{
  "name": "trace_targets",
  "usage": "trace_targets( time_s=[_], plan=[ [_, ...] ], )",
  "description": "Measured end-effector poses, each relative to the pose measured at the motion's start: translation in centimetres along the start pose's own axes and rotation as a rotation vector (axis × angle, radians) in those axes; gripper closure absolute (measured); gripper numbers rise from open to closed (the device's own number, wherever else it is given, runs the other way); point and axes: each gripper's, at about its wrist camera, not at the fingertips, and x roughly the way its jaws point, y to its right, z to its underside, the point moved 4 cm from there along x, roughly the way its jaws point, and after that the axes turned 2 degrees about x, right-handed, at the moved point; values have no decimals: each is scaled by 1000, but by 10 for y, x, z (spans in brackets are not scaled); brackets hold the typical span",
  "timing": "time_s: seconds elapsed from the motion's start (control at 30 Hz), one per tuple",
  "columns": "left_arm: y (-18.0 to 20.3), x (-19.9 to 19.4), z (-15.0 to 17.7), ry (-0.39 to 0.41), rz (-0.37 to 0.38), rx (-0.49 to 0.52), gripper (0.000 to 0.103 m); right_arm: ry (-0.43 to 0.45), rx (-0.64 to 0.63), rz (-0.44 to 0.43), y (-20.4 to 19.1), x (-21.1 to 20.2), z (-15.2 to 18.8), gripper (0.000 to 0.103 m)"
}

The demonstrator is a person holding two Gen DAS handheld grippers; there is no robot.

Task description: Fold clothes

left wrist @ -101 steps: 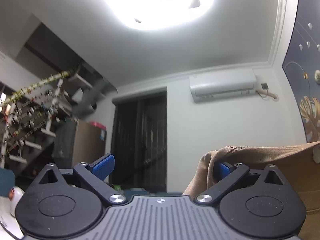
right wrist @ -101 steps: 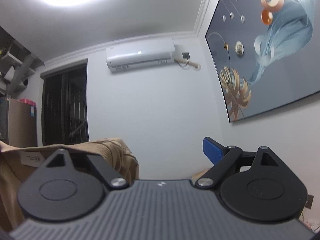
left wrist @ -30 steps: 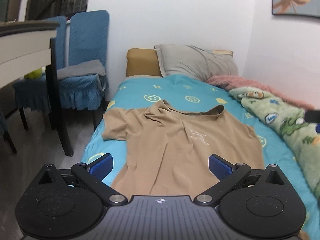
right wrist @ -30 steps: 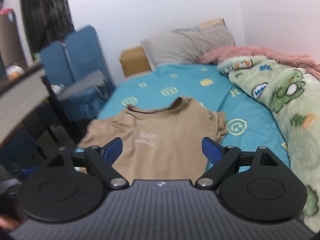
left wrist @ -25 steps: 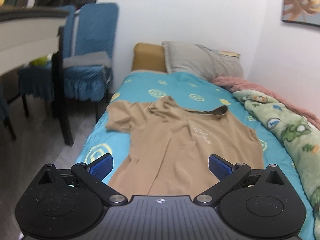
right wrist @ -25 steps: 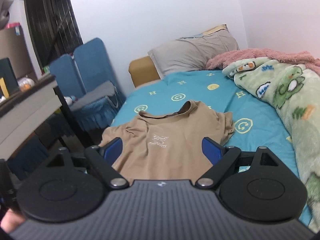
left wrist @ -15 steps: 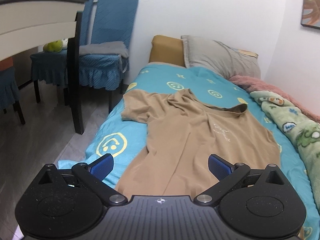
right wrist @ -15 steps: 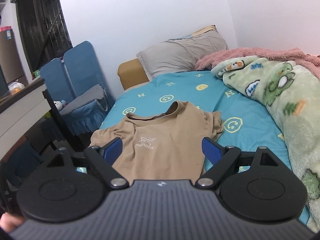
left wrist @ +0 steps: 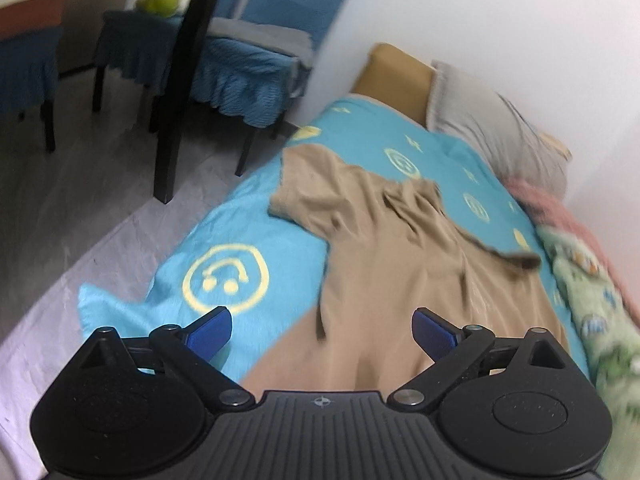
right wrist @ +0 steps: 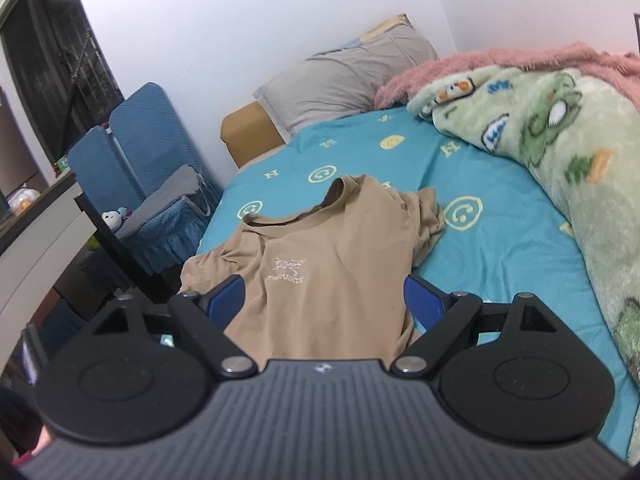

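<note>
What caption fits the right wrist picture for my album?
Open right gripper above a tan T-shirt spread on the teal bed sheet, ready for folding.

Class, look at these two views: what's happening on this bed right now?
A person holds a two-finger tool in each hand over a tan T-shirt lying spread, front up and somewhat rumpled, on the turquoise bedsheet. The left tool hangs near the shirt's lower left side, its jaws closing slightly with nothing gripped. The right tool is open and empty. No fold is made yet.
</note>
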Motion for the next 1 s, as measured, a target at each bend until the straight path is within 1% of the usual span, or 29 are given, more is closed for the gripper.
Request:
trace_targets(
  time_s=[0.17,0.23,0.3,0.37,0.47,0.5,0.57,0.6,0.63,0.67,0.73,0.77,0.8,0.87,0.97,1.0],
  plan=[
    [-19,39,-26,7,30,-202,10,-17,49,12,11,14,-2,15],
    [-24,54,-34,29,56,-263,12,-20,75,16,15,21,-4,15],
    [-25,69,-42,54,77,-298,12,-17,106,31,20,30,-6,15],
    [-26,87,-47,51,69,-323,12,-35,125,39,24,41,-5,15],
    [-29,115,-54,39,57,-359,17,-70,148,43,29,59,-2,15],
    [-30,122,-58,49,53,-358,18,-82,157,45,31,64,-1,15],
    [-29,134,-67,89,35,-342,21,-101,171,50,34,76,1,15],
    [-29,140,-70,95,28,-336,25,-110,176,53,35,81,2,15],
    [-28,146,-74,101,21,-330,32,-117,175,57,35,86,3,15],
    [-27,151,-78,107,4,-308,38,-124,175,61,35,92,4,15],
    [-23,160,-86,93,-13,-256,72,-142,176,69,36,102,7,15],
    [-22,165,-90,70,-18,-236,81,-152,179,71,37,106,8,15],
    [-20,165,-97,68,-28,-194,96,-161,183,72,38,109,10,15],
    [-16,165,-110,66,-50,-109,97,-173,189,78,40,115,12,15],
    [-7,157,-139,177,-179,83,97,-171,183,96,39,122,13,15],
    [-5,159,-144,196,-240,136,97,-165,174,103,39,123,13,15]
  ],
)
